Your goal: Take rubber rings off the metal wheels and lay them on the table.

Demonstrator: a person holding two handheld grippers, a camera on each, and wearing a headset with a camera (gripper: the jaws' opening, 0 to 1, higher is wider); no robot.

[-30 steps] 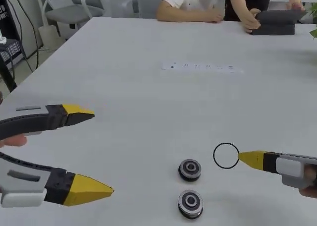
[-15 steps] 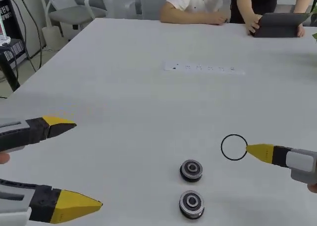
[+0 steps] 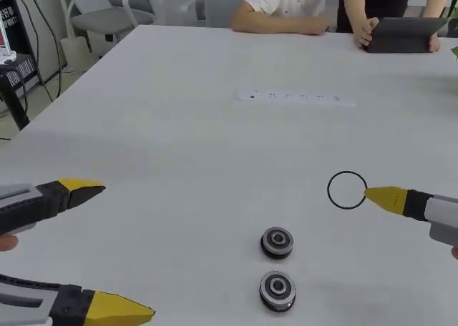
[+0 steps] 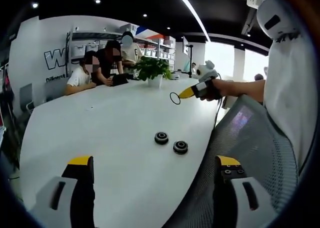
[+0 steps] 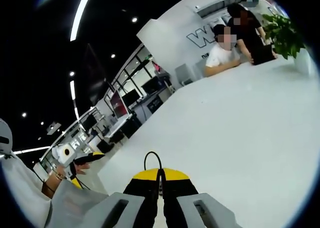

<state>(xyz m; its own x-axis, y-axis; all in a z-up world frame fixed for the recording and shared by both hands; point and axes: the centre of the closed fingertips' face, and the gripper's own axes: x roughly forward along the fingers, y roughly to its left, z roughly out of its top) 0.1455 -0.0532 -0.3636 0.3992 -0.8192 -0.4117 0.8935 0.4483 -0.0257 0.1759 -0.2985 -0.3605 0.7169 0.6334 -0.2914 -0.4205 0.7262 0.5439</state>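
The only writing that can be read is a large "W" on the far wall in both gripper views; the label on the black stand at the upper left of the head view is too small to read.

The right gripper (image 3: 368,194) has its fingers closed on the rubber ring (image 3: 347,190), which juts from the yellow tips at mid right. Compared with half a second ago, the ring sits higher and further right, further from the two metal wheels (image 3: 277,242), which have not shifted at lower centre.

The left gripper (image 3: 129,251) is spread wide open at lower left, gripping nothing.

The white surface (image 3: 179,111) is bare between the wheels and the power strip (image 3: 295,97). People sit at its far edge.
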